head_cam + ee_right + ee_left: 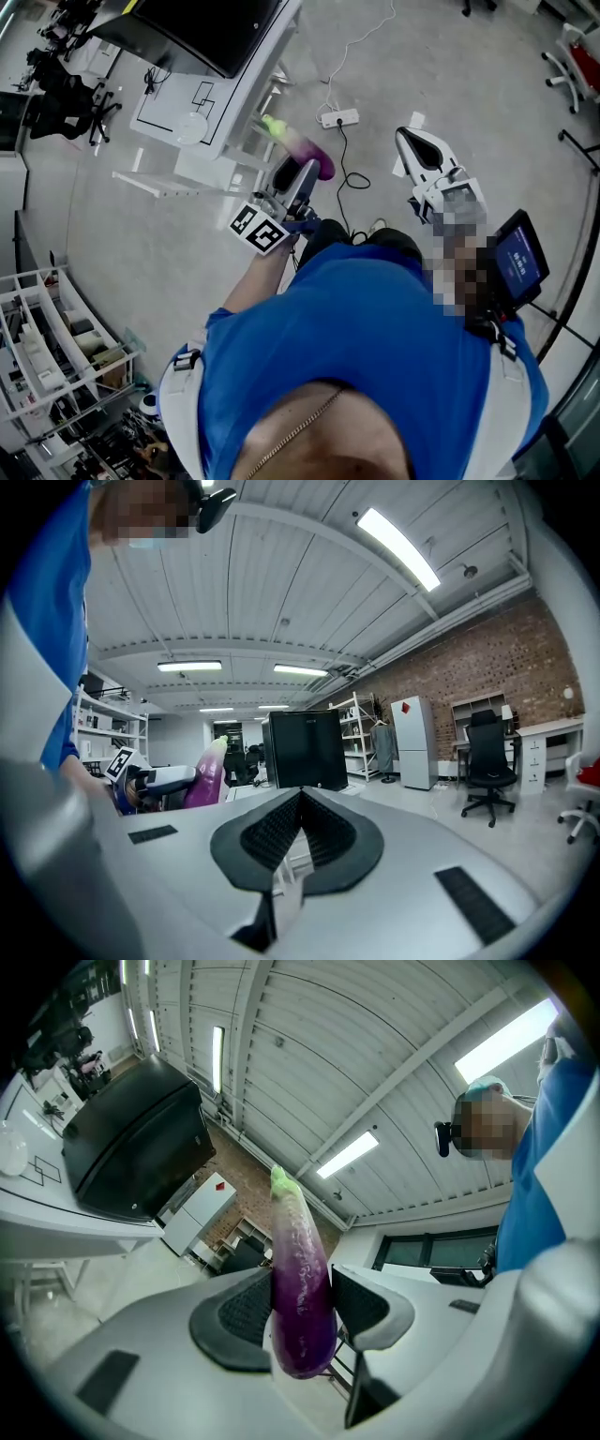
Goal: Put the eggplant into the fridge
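Grey floor (159, 244), brick wall (487, 667)

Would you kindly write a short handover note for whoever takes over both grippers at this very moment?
Left gripper: shut on the eggplant, which stands upright between the pads, green stem end up.
Right gripper: shut, empty.
Things: the eggplant is in the air. A black box sits on the white table ahead, and a white cabinet stands farther back. I cannot tell which is the fridge.
Done: eggplant picked up.
Left: carry it to the fridge, open the door, probably with the free right gripper, put the eggplant inside, release.
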`<state>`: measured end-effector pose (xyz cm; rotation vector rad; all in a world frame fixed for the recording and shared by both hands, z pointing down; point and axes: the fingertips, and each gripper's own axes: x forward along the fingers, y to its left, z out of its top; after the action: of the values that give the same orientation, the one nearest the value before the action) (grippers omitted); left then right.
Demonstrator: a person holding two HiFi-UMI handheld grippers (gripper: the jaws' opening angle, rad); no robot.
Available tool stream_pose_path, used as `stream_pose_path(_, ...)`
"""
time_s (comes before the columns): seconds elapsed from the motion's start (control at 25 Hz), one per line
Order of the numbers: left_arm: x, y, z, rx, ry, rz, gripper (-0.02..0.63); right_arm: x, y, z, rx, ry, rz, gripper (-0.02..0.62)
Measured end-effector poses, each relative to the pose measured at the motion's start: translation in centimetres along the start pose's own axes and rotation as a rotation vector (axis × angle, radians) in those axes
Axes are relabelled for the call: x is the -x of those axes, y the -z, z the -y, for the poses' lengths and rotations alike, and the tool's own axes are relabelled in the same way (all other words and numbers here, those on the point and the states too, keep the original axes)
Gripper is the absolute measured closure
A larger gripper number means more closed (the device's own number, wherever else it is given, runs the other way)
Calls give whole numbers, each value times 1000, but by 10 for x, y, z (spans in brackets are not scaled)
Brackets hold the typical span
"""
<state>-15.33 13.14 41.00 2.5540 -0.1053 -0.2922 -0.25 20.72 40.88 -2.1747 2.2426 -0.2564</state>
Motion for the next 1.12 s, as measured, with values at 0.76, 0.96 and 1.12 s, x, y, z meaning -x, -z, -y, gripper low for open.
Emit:
stream_pose_path(0.76,-34,-74,-115,-48,-108,85,407,-178,-25,13,142,-206,-36,592)
stream_pose_path(0.96,-31,-97,-175,-54,-154,114,407,-253,-18,5,174,-265,-49,592)
stream_pose_path(1.12,-20,-118,-167,-66,-175,147,407,-262,-37,-12,221,-302,-51,592)
